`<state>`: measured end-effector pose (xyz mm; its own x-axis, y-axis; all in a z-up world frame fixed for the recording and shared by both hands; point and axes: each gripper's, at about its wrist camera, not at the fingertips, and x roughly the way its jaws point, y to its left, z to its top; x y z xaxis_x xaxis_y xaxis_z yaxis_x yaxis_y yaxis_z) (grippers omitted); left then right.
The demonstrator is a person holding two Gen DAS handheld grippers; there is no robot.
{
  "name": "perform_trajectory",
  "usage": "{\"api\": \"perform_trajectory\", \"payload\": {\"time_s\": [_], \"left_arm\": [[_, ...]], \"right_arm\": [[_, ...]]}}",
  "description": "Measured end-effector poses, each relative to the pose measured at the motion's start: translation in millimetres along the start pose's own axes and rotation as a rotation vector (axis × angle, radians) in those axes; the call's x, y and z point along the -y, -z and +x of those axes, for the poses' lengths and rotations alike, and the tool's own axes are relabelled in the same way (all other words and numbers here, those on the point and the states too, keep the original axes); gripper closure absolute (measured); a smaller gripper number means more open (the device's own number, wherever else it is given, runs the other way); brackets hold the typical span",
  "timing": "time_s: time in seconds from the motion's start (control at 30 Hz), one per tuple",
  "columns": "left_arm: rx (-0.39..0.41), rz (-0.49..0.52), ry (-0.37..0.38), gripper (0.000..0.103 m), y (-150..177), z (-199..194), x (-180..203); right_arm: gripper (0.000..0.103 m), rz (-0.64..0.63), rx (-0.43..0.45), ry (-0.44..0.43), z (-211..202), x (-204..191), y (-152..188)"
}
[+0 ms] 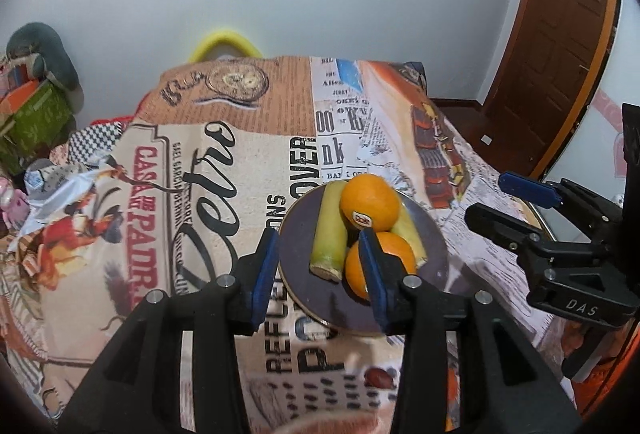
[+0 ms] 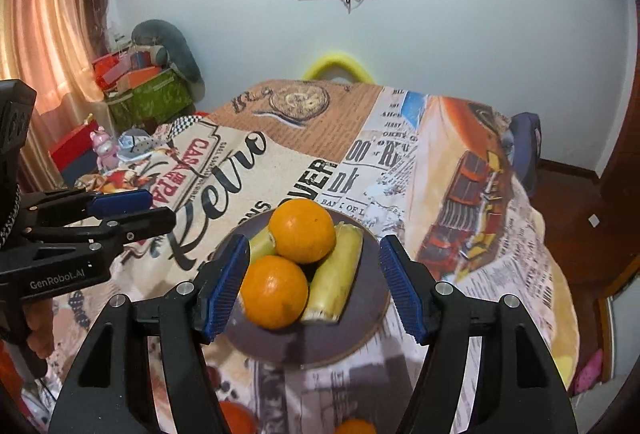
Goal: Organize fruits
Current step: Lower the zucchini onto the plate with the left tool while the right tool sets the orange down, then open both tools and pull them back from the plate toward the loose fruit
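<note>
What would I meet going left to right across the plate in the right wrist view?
Left blue finger pad → near orange → pale yellow-green stalk piece → bare dark plate rim → right blue finger pad. The far orange overlaps, so it is left out.

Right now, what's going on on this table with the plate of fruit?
A person is holding a two-finger claw in each hand over a table covered with a printed retro newspaper-pattern cloth. A dark round plate carries two round oranges, one with a sticker and a nearer one, plus two pale yellow-green stalk pieces lying beside them. The left claw and the right claw are both open and hover over the plate, gripping nothing.
</note>
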<state>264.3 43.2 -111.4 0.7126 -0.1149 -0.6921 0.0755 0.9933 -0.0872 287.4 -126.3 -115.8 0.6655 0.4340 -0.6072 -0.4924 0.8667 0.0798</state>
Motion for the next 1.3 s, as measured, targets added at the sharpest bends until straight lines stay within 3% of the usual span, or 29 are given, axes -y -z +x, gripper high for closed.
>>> {"api": "perform_trajectory", "payload": {"time_s": [0.37, 0.6, 0.9, 1.3], "left_arm": [[0.058, 0.025, -0.033, 0.045, 29, -67, 13], [0.038, 0.058, -0.046, 0.024, 59, -86, 19], [-0.081, 0.062, -0.050, 0.020, 106, -66, 8], [-0.271, 0.057, -0.049, 0.020, 154, -5, -6]], "right_arm": [[0.037, -0.005, 0.022, 0.019, -53, -15, 23], [0.033, -0.009, -0.002, 0.019, -69, -30, 47], [0.031, 0.011, -0.079, -0.008, -56, -42, 78], [0.031, 0.041, -0.184, -0.042, -23, -48, 105]]}}
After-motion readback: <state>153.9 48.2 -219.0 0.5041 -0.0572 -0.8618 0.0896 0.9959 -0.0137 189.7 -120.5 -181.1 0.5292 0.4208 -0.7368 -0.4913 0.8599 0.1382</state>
